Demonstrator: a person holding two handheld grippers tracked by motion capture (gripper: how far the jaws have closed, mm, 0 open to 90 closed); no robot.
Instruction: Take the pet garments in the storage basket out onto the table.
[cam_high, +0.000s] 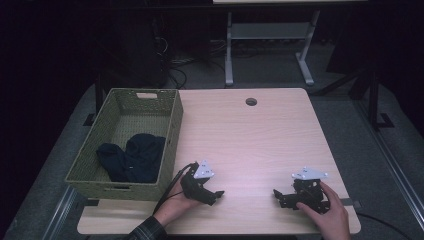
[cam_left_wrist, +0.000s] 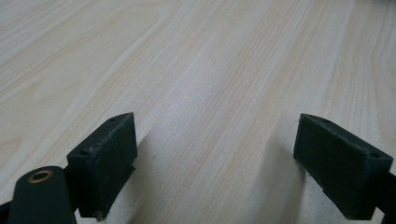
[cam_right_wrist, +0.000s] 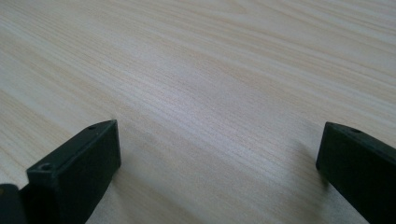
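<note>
On the near part of the pale wooden table (cam_high: 260, 135), two hands each hold a black two-jaw gripper. The left gripper (cam_high: 216, 196) rests low on the wood, and its jaws stand wide apart with nothing between them. The right gripper (cam_high: 276, 194) sits well apart from it, near the right edge, and its jaws are also spread with just bare wood between them. A dark blue cloth (cam_high: 132, 157) lies inside the green woven basket (cam_high: 170, 130) at the table's left side, away from both grippers.
</note>
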